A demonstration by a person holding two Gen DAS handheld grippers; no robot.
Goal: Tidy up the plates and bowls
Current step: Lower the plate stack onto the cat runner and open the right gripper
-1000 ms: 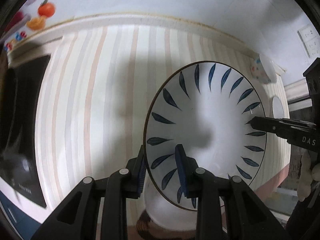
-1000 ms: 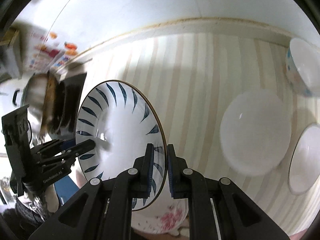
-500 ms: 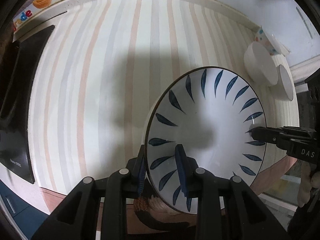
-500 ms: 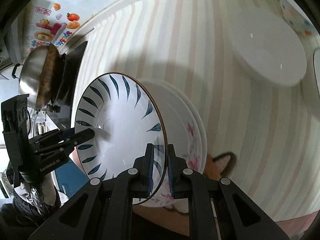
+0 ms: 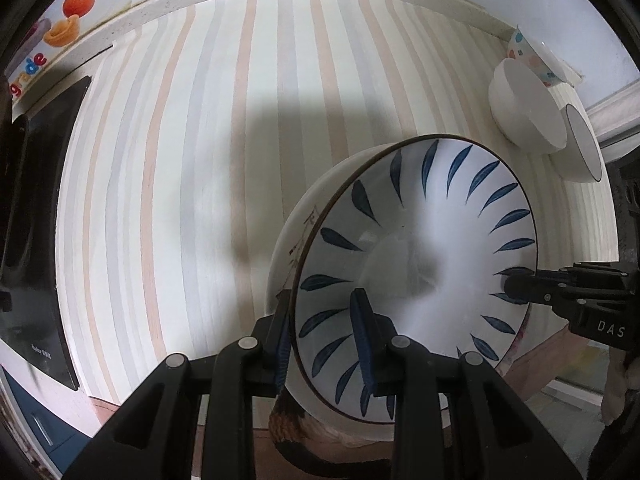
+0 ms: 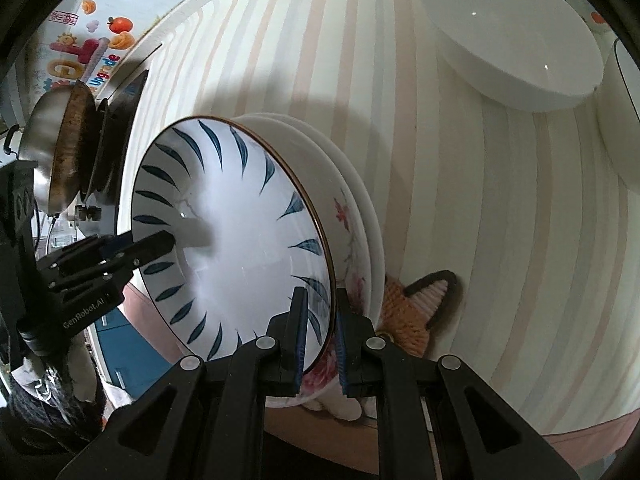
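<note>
The blue-leaf plate is pinched at its near rim by the left gripper and at the opposite rim by the right gripper. It is held low over a floral plate on the striped table; contact cannot be judged. White bowls are seen well apart, far right.

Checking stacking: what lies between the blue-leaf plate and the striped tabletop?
A floral plate lies beneath the blue-leaf plate, seen in the right wrist view.
</note>
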